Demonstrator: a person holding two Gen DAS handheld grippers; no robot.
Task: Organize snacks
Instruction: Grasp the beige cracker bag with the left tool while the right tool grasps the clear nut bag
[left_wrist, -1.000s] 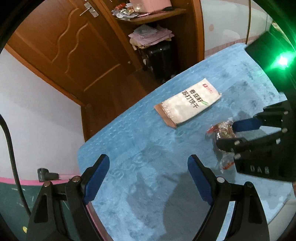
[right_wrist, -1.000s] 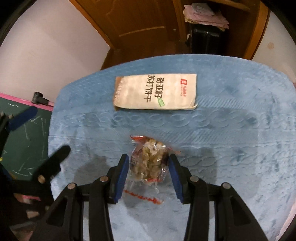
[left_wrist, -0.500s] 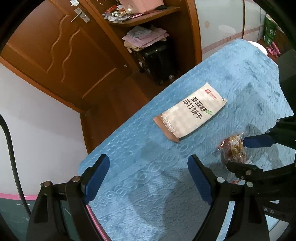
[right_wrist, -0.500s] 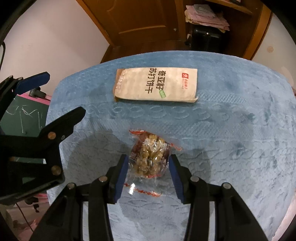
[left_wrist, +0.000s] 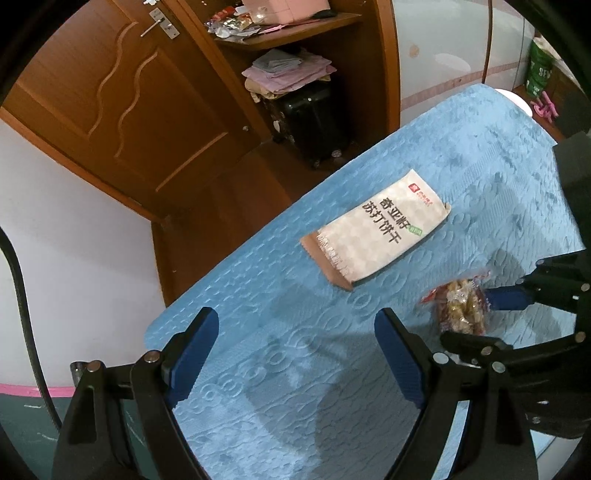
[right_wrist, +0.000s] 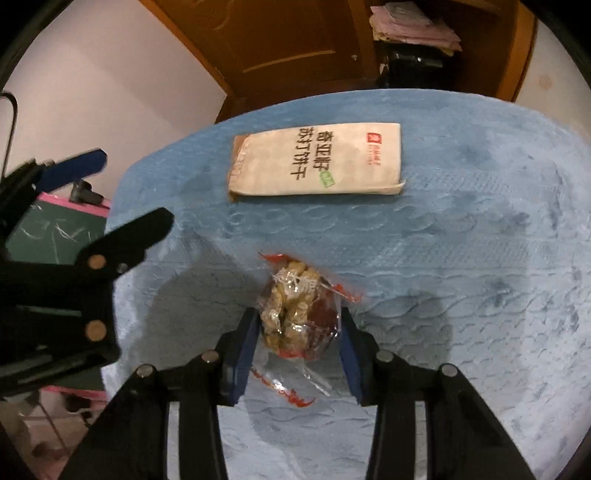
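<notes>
A clear red-trimmed packet of nut snacks (right_wrist: 295, 310) lies on the blue quilted cloth (right_wrist: 480, 258). My right gripper (right_wrist: 297, 314) straddles it, its jaws closing, and both blue pads press the packet's sides. In the left wrist view, the packet (left_wrist: 461, 310) and the right gripper (left_wrist: 472, 317) show at the right. A white cracker pack with black lettering (right_wrist: 317, 162) lies flat farther back, also visible in the left wrist view (left_wrist: 376, 236). My left gripper (left_wrist: 295, 317) hovers open over bare cloth at the left (right_wrist: 133, 188), holding nothing.
The cloth's curved edge drops off at the left and far side. Beyond it stand a brown wooden door (left_wrist: 129, 110), shelves with folded papers (left_wrist: 288, 70) and a black suitcase (left_wrist: 310, 122). A green board with a pink rim (right_wrist: 48, 229) lies at the left.
The right pads have narrowed onto the nut packet, which now bulges between them. The left gripper has come further into the right wrist view from the left.
</notes>
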